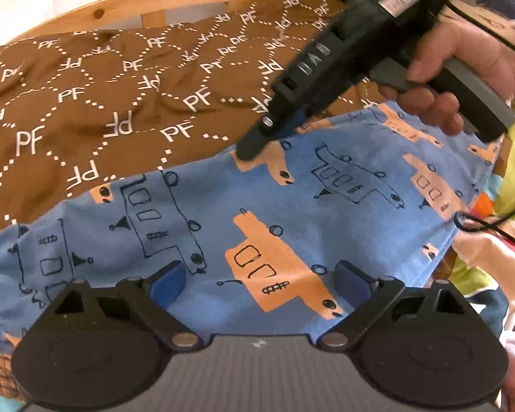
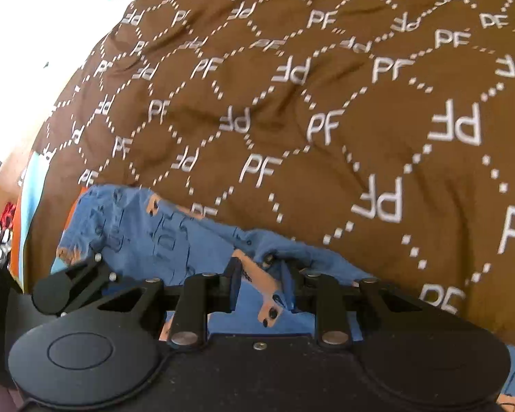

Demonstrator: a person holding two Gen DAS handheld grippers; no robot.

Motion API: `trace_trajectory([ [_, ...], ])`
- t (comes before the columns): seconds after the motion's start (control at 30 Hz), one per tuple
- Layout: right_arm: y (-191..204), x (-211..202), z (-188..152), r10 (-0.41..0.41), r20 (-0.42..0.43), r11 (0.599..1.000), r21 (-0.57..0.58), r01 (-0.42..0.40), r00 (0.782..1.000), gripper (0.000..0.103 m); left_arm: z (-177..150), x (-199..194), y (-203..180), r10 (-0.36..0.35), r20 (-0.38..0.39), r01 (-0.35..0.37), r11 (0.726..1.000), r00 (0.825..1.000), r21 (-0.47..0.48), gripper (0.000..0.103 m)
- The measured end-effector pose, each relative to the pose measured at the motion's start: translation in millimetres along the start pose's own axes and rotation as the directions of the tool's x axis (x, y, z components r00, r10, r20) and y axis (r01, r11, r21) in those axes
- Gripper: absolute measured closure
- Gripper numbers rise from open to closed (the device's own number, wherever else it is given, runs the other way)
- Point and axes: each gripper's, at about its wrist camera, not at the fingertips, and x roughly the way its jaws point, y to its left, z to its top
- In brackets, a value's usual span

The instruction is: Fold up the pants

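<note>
Blue pants (image 1: 292, 206) printed with orange and outlined vehicles lie spread on a brown bedspread (image 1: 103, 86). My left gripper (image 1: 261, 274) hovers over the near part of the pants, open wide, with nothing pinched between its blue pads. A hand (image 1: 463, 65) holds my right gripper (image 1: 249, 151), whose tips sit at the far edge of the pants. In the right wrist view, the right gripper (image 2: 262, 285) has its jaws narrowed on a bunched fold of the pants (image 2: 175, 237), and the cloth is rumpled around its fingers.
The brown bedspread (image 2: 326, 103) with white "PF" lettering stretches far beyond the pants. A wooden bed frame (image 1: 154, 0) runs along the back. Colourful bedding (image 1: 498, 257) and a black cable (image 1: 491, 223) lie at the right.
</note>
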Motion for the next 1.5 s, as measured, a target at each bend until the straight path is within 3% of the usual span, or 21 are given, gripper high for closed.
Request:
trace_trajectory([
  [0.23, -20, 16, 7, 0.034, -0.031, 0.976, 0.216, -0.027, 0.999, 0.074, 0, -1, 2, -0.017, -0.016, 0.017, 0.999, 1.0, 0.027, 0.006],
  [0.3, -28, 17, 8, 0.047, -0.013, 0.952, 0.303, -0.041, 0.999, 0.082, 0, 1, 2, -0.02, -0.018, 0.021, 0.999, 1.0, 0.026, 0.006],
  [0.33, -30, 17, 8, 0.041, -0.005, 0.943, 0.331, -0.037, 0.999, 0.098, 0, 1, 2, -0.021, -0.02, 0.021, 0.999, 1.0, 0.026, 0.005],
  [0.43, -28, 12, 9, 0.023, 0.019, 0.94, 0.34, -0.028, 1.0, 0.099, -2, 3, 3, -0.022, -0.021, 0.022, 0.999, 1.0, 0.025, 0.005],
  [0.53, -31, -7, 25, 0.054, 0.128, 0.912, 0.398, -0.101, 0.99, 0.1, -2, 4, 3, -0.025, -0.022, 0.025, 0.999, 0.999, 0.024, 0.005],
  [0.6, -35, -14, 39, 0.064, 0.157, 0.904, 0.409, -0.123, 0.986, 0.1, -3, 4, 1, -0.022, -0.023, 0.023, 0.999, 0.999, 0.039, 0.005],
  [0.73, -43, 12, 54, 0.025, 0.07, 0.933, 0.356, -0.049, 0.997, 0.1, -5, 5, 0, -0.022, -0.027, 0.024, 0.998, 0.999, 0.05, 0.005],
  [0.83, -61, 23, 51, 0.076, 0.055, 0.928, 0.362, -0.091, 0.996, 0.1, -5, 2, 2, -0.036, -0.038, 0.038, 0.998, 0.999, 0.055, 0.005],
  [0.93, -61, 7, 55, 0.118, 0.03, 0.955, 0.269, -0.122, 0.993, 0.093, 0, -8, 11, -0.081, -0.051, 0.082, 0.997, 0.995, 0.015, 0.004],
  [0.97, -54, -2, 55, 0.091, 0.028, 0.973, 0.211, -0.095, 0.995, 0.076, 2, -10, 14, -0.099, -0.049, 0.099, 0.995, 0.994, -0.009, 0.003],
  [1.03, -33, -23, 52, -0.029, 0.065, 0.999, 0.035, 0.027, 0.997, 0.053, 2, -8, 20, -0.119, -0.059, 0.116, 0.992, 0.991, -0.05, 0.002],
  [1.13, -9, -32, 43, -0.097, 0.072, 0.978, -0.178, 0.108, 0.993, 0.056, 1, -2, 16, -0.092, -0.074, 0.091, 0.996, 0.993, -0.02, 0.001],
  [1.17, -1, -28, 40, -0.116, 0.067, 0.964, -0.233, 0.129, 0.991, 0.062, 0, -1, 12, -0.08, -0.076, 0.08, 0.997, 0.994, 0.003, 0.0],
  [1.27, 20, -16, 18, -0.17, 0.046, 0.888, -0.426, 0.174, 0.984, 0.074, -3, -1, 3, -0.044, -0.074, 0.049, 0.997, 0.996, 0.061, 0.001],
  [1.33, 26, -7, 11, -0.176, 0.019, 0.857, -0.489, 0.163, 0.984, 0.075, -3, -1, 5, -0.05, -0.074, 0.054, 0.997, 0.996, 0.052, 0.001],
  [1.4, 29, 1, 8, -0.209, 0.029, 0.829, -0.524, 0.193, 0.978, 0.089, -2, -1, 7, -0.058, -0.075, 0.061, 0.997, 0.996, 0.042, 0.0],
  [1.43, 28, 2, 9, -0.222, 0.048, 0.822, -0.528, 0.213, 0.974, 0.102, -3, -1, 7, -0.058, -0.074, 0.062, 0.997, 0.996, 0.044, 0.0],
  [1.5, 26, 1, 11, -0.234, 0.066, 0.825, -0.515, 0.234, 0.97, 0.102, -3, -1, 5, -0.056, -0.074, 0.059, 0.997, 0.996, 0.049, 0.001],
])
